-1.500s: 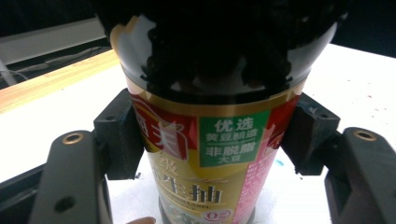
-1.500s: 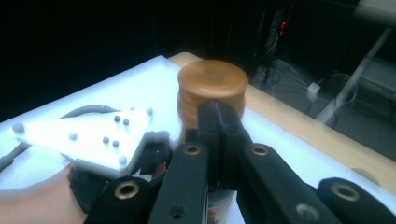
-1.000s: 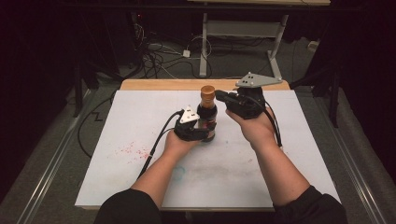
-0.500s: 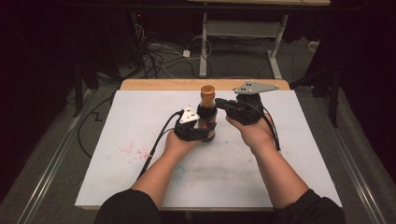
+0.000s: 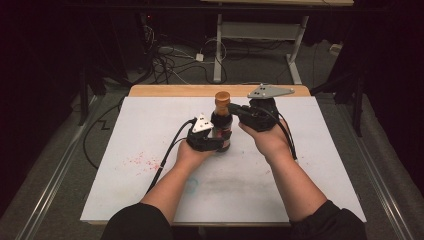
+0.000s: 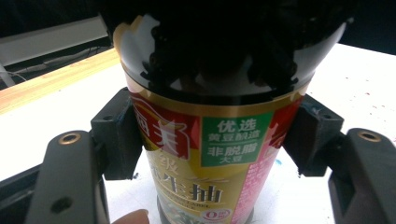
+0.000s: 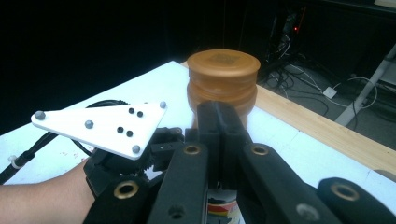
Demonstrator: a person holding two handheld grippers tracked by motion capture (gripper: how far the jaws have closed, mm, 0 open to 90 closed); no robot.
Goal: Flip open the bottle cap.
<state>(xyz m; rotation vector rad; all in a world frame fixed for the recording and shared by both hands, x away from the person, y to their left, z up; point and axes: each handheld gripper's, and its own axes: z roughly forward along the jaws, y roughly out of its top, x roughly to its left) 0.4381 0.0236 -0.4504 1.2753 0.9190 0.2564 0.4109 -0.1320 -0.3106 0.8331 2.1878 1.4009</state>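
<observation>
A dark soy sauce bottle (image 5: 221, 126) with an orange cap (image 5: 222, 97) stands upright on the white mat (image 5: 325, 150), near the far middle. My left gripper (image 5: 219, 143) is shut on its labelled body; in the left gripper view both pads (image 6: 119, 135) press the sides of the bottle (image 6: 210, 158). My right gripper (image 5: 233, 108) comes in from the right at neck height. Its jaws are shut, pads together with nothing between them, and the tips (image 7: 219, 116) sit just under the cap (image 7: 223, 70). The left gripper's white plate (image 7: 100, 123) lies below them.
The mat covers a wooden table whose far edge (image 5: 170, 91) shows. Red speckles (image 5: 142, 161) and a faint blue mark (image 5: 192, 185) stain the mat at the near left. Cables (image 5: 170, 60) and a desk frame (image 5: 260, 30) lie on the floor beyond.
My right gripper has edged slightly left toward the bottle's neck. The bottle and my left gripper have stayed put.
</observation>
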